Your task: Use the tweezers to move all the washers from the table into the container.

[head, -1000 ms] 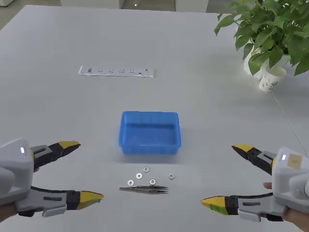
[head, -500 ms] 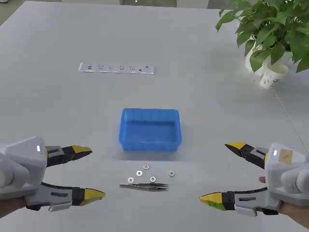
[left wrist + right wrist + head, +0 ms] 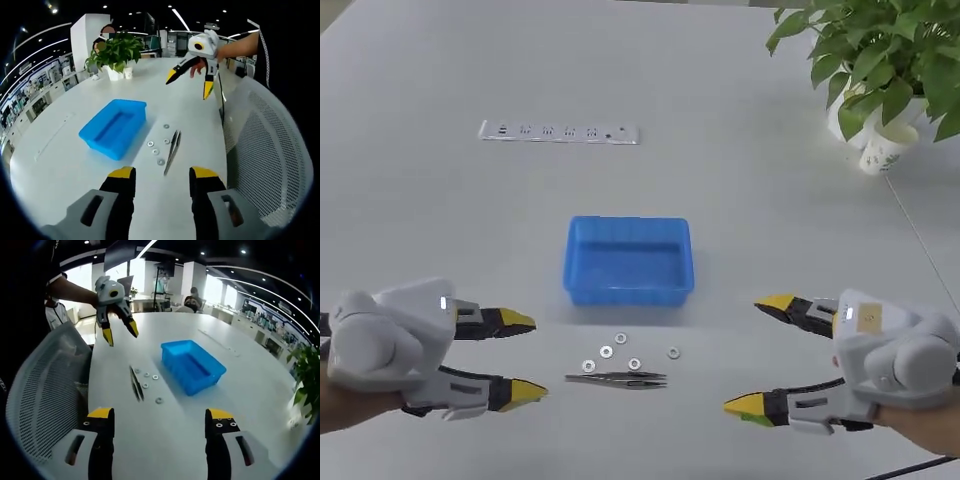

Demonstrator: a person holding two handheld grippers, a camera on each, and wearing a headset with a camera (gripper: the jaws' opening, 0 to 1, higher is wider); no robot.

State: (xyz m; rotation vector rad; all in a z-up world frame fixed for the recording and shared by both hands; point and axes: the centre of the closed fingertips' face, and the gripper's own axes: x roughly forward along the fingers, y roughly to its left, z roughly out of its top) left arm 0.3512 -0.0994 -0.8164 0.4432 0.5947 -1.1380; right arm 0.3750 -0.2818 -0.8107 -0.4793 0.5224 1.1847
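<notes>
Holding left tool [image 3: 535, 355] and right tool [image 3: 745, 354] wide open, empty, either side of tweezers [image 3: 617, 378]; likely lining up that pickup first. Washers [image 3: 606, 351] loose on tabletop [image 3: 440, 220], just short of blue container [image 3: 628, 294].

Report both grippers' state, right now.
Left gripper: open, holding nothing.
Right gripper: open, holding nothing.
</notes>
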